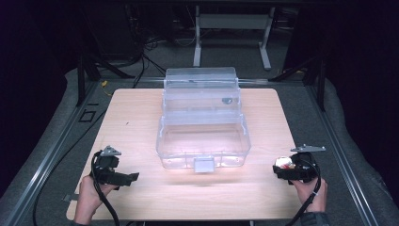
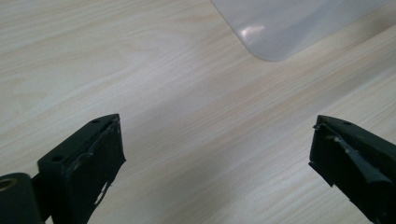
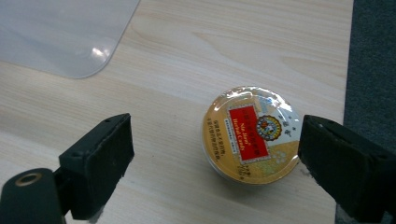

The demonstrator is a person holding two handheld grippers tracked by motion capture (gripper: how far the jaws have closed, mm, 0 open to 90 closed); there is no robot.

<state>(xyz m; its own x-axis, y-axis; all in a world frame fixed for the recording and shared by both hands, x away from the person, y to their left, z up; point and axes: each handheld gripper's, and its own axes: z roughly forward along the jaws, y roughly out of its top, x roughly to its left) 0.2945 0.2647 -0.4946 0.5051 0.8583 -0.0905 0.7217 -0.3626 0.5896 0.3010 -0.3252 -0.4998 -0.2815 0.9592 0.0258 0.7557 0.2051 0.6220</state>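
At the table's near left corner the left gripper (image 1: 123, 178) is held spread over bare wood, the clear plastic box (image 1: 203, 141) stands mid-table, and the round candy tin (image 3: 252, 135) lies between the right gripper's (image 3: 215, 163) parted jaws, right jaw alongside.

The clear plastic box (image 1: 203, 136), lid tilted up behind it, stands in the middle of the desk (image 1: 141, 197) and blocks the centre of the frame from mid-height to the far edge. Bare wood runs down both sides of it and across the whole lower strip in front. In the left gripper view only bare wood lies between the wide jaws. At the lower right of the high view, the round tin (image 3: 252, 135) sits on the wood near the desk's right edge.
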